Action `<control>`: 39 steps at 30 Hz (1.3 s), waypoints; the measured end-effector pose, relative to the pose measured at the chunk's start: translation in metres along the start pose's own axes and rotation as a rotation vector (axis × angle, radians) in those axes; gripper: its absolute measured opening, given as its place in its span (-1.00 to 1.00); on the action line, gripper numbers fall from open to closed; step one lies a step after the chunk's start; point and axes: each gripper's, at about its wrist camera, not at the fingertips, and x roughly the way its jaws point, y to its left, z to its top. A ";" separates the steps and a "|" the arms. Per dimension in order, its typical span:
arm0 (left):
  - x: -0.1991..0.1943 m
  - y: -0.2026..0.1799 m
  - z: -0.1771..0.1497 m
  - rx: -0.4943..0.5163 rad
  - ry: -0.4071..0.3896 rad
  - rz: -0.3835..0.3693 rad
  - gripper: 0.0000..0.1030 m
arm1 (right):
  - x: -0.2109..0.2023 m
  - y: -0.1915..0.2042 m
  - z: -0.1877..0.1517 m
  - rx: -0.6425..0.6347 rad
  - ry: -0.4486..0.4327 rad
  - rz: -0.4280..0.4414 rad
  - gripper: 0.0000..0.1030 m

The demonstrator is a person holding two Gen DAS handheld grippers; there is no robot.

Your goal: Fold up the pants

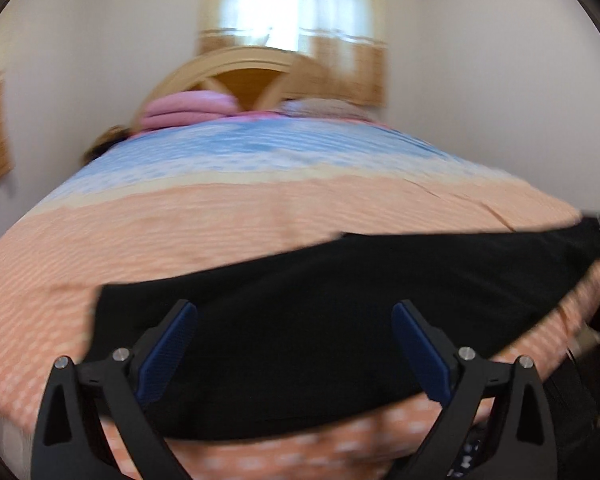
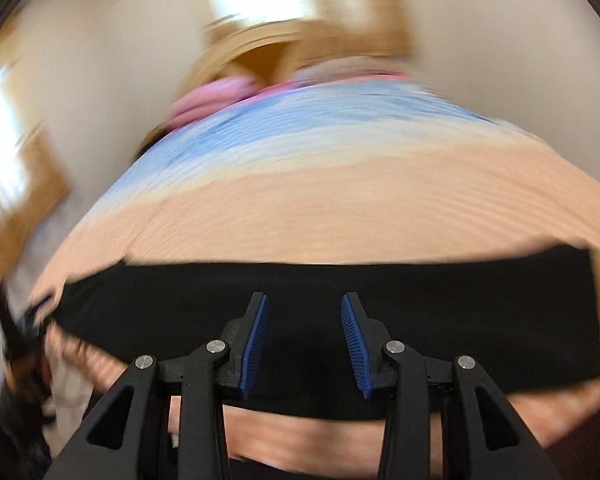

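Black pants (image 1: 320, 320) lie flat as a long band across the near end of the bed; they also show in the right wrist view (image 2: 440, 312). My left gripper (image 1: 296, 312) is wide open and empty, hovering above the pants near their left end. My right gripper (image 2: 304, 304) is open and empty, just above the middle of the black band. Both views are blurred by motion.
The bed has an orange and blue patterned cover (image 1: 220, 220). Pink pillows (image 1: 188, 108) lie at the wooden headboard (image 1: 240, 64). A bright window (image 1: 292, 4) is behind. The bed's front edge is right below the grippers.
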 end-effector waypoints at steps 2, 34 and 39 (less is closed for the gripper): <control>0.007 -0.035 0.003 0.083 0.015 -0.071 0.71 | -0.018 -0.039 -0.003 0.090 -0.029 -0.089 -0.22; 0.043 -0.196 -0.005 0.418 0.177 -0.354 -0.70 | -0.051 -0.159 -0.045 0.415 -0.069 -0.131 -0.26; 0.040 -0.193 -0.003 0.402 0.168 -0.366 -0.81 | -0.048 -0.155 -0.045 0.382 -0.074 -0.169 -0.63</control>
